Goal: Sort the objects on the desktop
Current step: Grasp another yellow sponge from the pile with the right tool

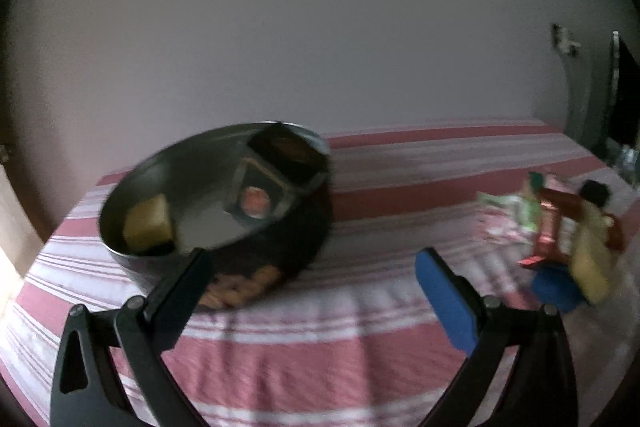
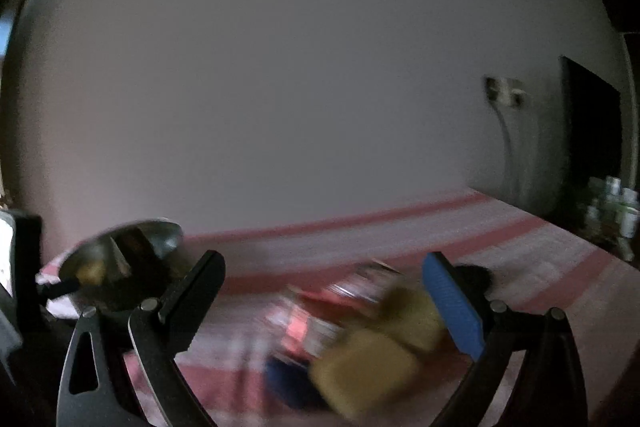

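A counter [image 1: 360, 355] covered in a red-and-white striped cloth [image 1: 420, 163] carries everything. A dark metal bowl [image 1: 224, 219] sits on the cloth toward its far left corner. Well to the right of the bowl lies a blurred heap of small items [image 1: 560, 239], red, yellow, green and blue among them; what each one is cannot be told.

Bare striped cloth [image 1: 380, 223] between bowl [image 1: 216, 211] and object pile [image 1: 560, 239].
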`<state>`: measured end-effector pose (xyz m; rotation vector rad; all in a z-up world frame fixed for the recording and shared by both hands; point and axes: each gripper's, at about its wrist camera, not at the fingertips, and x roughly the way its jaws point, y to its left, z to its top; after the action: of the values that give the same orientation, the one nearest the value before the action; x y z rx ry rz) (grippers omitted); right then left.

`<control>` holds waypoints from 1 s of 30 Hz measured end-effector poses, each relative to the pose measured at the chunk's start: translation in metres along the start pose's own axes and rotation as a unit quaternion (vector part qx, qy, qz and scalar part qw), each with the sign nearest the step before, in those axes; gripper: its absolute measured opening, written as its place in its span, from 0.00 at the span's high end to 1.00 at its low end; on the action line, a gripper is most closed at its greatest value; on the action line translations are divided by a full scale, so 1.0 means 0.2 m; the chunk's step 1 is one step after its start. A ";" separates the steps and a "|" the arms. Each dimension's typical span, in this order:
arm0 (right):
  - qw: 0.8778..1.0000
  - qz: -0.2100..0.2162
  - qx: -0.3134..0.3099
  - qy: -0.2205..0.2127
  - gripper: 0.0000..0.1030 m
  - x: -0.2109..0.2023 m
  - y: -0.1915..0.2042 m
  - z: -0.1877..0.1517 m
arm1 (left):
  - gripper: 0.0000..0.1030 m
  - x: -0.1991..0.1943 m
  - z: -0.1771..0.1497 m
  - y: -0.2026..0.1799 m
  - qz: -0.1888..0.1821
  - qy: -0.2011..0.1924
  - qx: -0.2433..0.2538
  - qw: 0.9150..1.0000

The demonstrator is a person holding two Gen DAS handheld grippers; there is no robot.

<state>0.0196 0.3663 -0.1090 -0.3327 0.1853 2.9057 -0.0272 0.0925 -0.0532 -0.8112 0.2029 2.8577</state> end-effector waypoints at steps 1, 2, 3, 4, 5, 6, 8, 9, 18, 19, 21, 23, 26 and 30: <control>1.000 -0.010 0.002 0.010 0.03 -0.02 -0.06 -0.02 | 0.00 -0.02 -0.01 -0.03 -0.011 0.002 0.002 1.000; 1.000 -0.020 0.006 0.021 0.03 -0.04 -0.12 -0.03 | 0.00 -0.04 -0.01 -0.07 -0.023 0.005 0.004 1.000; 0.999 -0.027 0.011 0.035 0.03 -0.05 -0.17 -0.05 | 0.00 -0.06 -0.01 -0.10 -0.035 0.010 0.009 0.999; 0.998 -0.029 0.018 0.049 0.03 -0.06 -0.21 -0.06 | 0.00 -0.06 -0.02 -0.14 -0.044 0.014 0.014 0.999; 0.997 -0.026 0.027 0.062 0.03 -0.06 -0.25 -0.09 | 0.00 -0.06 -0.03 -0.17 -0.052 0.017 0.018 0.998; 0.997 -0.020 0.035 0.073 0.03 -0.07 -0.28 -0.11 | 0.00 -0.07 -0.04 -0.20 -0.059 0.021 0.023 0.998; 0.995 -0.003 0.041 0.093 0.03 -0.07 -0.32 -0.14 | 0.00 -0.08 -0.06 -0.26 -0.075 0.033 0.039 0.996; 0.994 0.007 0.038 0.105 0.03 -0.06 -0.33 -0.16 | 0.00 -0.08 -0.07 -0.29 -0.081 0.038 0.048 0.995; 0.974 0.095 -0.007 0.207 0.03 0.16 -0.18 -0.20 | 0.00 -0.16 -0.12 -0.45 -0.103 0.046 0.109 0.988; 0.970 0.099 -0.014 0.223 0.03 0.20 -0.17 -0.20 | 0.00 -0.16 -0.12 -0.44 -0.105 0.050 0.108 0.987; 0.963 0.093 -0.033 0.252 0.03 0.29 -0.15 -0.20 | 0.00 -0.16 -0.12 -0.42 -0.107 0.057 0.101 0.987; 0.957 0.086 -0.049 0.271 0.03 0.37 -0.13 -0.21 | 0.00 -0.15 -0.11 -0.39 -0.110 0.065 0.092 0.988; 0.947 0.093 -0.041 0.304 0.03 0.47 -0.13 -0.24 | 0.00 -0.13 -0.11 -0.38 -0.102 0.072 0.086 0.988; 0.945 0.107 -0.026 0.307 0.27 0.45 -0.17 -0.25 | 0.00 -0.09 -0.11 -0.40 -0.116 0.088 0.083 0.986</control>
<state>-0.0480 0.4093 -0.1817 -1.2972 0.2511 2.9127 0.0140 0.1639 -0.0692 -0.9834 0.3397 2.5153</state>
